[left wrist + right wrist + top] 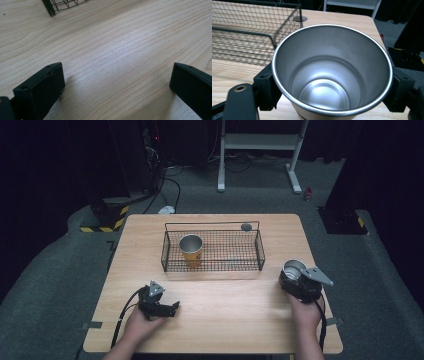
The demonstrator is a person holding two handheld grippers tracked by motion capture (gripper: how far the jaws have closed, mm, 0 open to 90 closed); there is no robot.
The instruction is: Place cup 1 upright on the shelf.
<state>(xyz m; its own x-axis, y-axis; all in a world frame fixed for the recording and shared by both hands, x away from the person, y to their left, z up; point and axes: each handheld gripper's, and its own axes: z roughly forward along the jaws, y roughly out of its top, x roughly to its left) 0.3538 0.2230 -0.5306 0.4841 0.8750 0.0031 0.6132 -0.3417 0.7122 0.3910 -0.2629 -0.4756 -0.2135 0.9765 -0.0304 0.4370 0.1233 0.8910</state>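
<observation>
1. We see the right gripper [295, 276] at the table's [220, 320] right edge, held in the person's right hand [306, 312].
2. Its jaws pinch a steel cup [294, 268] from both sides; in the right gripper view the cup [332, 72] sits upright between them, mouth open toward the camera, inside bare and shiny.
3. The cup is just off the basket's [212, 251] near right corner, apart from it. We cannot tell whether its base touches the wood.
4. The wire basket sits mid-table toward the far side. A second cup [191, 250], steel-rimmed with an orange wall, stands upright in the basket's left part.
5. A small dark disc [246, 226] lies on the table just behind the basket's far right corner; it shows also in the right gripper view [300, 18].
6. The left gripper [170, 309] rests low at the near left, in the left hand [142, 325].
7. In the left gripper view its jaws stand spread wide over bare wood [120, 55], holding nothing; a basket corner [50, 7] shows at top left.
</observation>
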